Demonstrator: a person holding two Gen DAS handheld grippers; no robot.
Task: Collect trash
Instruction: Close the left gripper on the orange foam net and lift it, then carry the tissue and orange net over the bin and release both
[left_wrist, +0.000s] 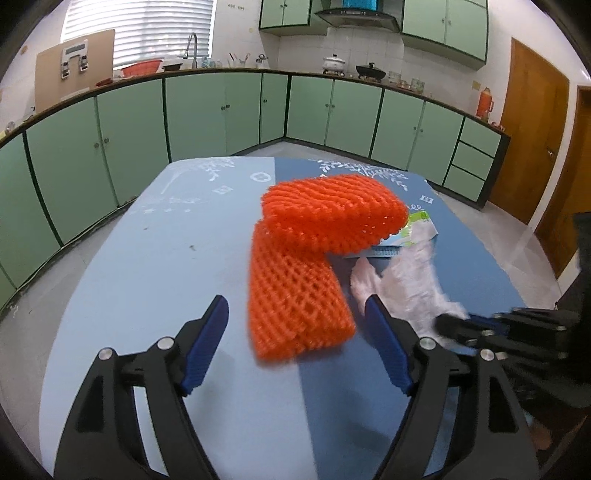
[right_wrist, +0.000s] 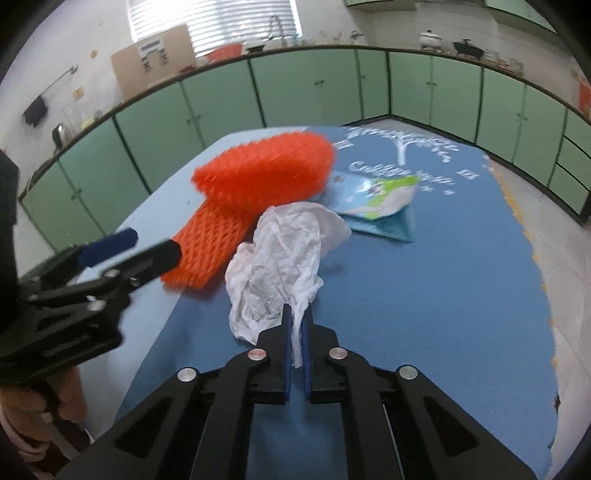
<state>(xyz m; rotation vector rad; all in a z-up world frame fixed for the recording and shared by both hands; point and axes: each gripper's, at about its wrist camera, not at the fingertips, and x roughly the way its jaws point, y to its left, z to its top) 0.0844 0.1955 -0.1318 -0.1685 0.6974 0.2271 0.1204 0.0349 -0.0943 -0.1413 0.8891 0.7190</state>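
Two orange foam nets lie on the blue table: one rests partly on a flattened blue-green carton, the other reaches toward me. My left gripper stands open, and the near net's end lies between its fingers without touching the pads. In the right wrist view my right gripper is shut on a corner of a crumpled white tissue, which lies beside the nets and in front of the carton. The left gripper shows there at the left.
The table's right edge drops to a tiled floor. Green kitchen cabinets run around the room behind the table, with a wooden door at the right. A person's hand holds the left gripper's handle.
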